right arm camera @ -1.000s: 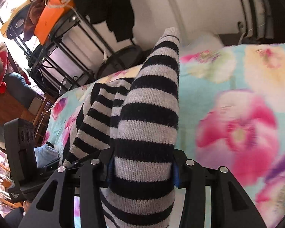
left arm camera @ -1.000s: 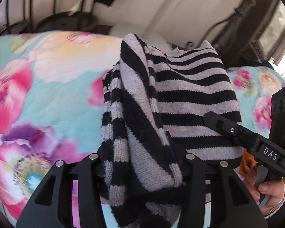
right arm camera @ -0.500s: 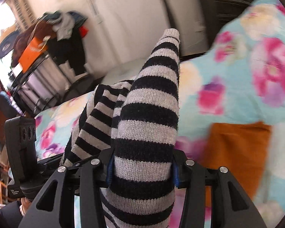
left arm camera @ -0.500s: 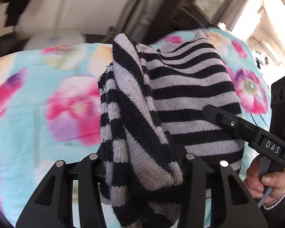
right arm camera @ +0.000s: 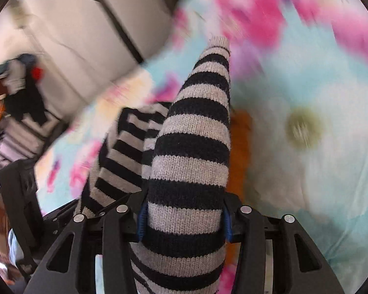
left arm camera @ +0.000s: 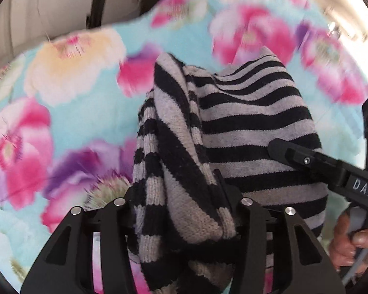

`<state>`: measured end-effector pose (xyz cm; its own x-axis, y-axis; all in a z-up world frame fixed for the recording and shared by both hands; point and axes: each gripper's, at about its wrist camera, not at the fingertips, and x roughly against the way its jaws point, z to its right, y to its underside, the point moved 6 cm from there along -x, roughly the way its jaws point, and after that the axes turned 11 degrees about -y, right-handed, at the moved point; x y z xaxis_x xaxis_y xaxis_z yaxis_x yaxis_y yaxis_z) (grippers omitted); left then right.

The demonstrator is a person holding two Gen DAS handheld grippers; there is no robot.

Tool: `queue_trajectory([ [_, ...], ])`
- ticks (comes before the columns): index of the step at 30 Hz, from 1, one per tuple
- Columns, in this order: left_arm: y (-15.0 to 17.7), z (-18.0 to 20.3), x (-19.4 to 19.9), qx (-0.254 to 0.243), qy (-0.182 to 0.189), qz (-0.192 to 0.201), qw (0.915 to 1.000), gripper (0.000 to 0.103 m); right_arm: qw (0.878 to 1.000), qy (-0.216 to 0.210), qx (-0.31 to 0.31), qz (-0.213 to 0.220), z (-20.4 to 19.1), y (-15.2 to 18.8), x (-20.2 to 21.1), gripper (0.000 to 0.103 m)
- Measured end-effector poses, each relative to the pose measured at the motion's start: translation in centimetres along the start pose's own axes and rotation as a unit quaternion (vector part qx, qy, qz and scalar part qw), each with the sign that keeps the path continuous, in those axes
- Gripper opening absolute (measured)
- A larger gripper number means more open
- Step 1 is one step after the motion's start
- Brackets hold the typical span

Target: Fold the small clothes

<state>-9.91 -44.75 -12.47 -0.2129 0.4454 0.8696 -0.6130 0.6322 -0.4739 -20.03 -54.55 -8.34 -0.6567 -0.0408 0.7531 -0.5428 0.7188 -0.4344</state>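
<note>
Right now both your hands point their tools steeply down over the floral bedspread [left arm camera: 90,127]. Your left gripper [left arm camera: 184,210], jaws just eased wider, still pinches the bunched striped sweater [left arm camera: 245,127]; your right gripper [right arm camera: 184,220] clamps another fold, lifted above the bed.

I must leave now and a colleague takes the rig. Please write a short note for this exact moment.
Left tongs: jaws have just been opening a little, bunched striped sweater between them, grip looks kept.
Right tongs: shut on the same sweater.
Sweater hangs in the air above the floral bedspread; an orange cloth lies beneath.
Done: sweater lifted.
Left: lay it flat, fold it.
</note>
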Motion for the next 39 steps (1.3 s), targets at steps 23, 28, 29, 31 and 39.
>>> queue_trajectory([
  [23,3.4,-0.4,4.5,-0.058,-0.114,0.012,0.9917,0.076,0.997,0.001,-0.026,0.070,-0.4,-0.2,6.5,0.082],
  [28,5.0,-1.2,7.2,-0.048,-0.116,0.016,0.9919,0.076,0.996,-0.012,-0.045,0.082,-0.7,1.5,8.7,0.083],
  [29,5.5,-1.3,7.8,-0.047,-0.117,0.017,0.9918,0.077,0.995,-0.012,-0.047,0.083,-0.7,2.0,9.1,0.083],
  [31,6.1,-1.3,8.7,-0.046,-0.121,0.020,0.9914,0.078,0.995,-0.004,-0.048,0.087,-1.0,2.9,10.0,0.083],
  [39,8.0,-1.7,13.7,-0.028,-0.141,0.059,0.9879,0.096,0.991,0.064,-0.001,0.116,-3.6,6.6,14.1,0.093],
])
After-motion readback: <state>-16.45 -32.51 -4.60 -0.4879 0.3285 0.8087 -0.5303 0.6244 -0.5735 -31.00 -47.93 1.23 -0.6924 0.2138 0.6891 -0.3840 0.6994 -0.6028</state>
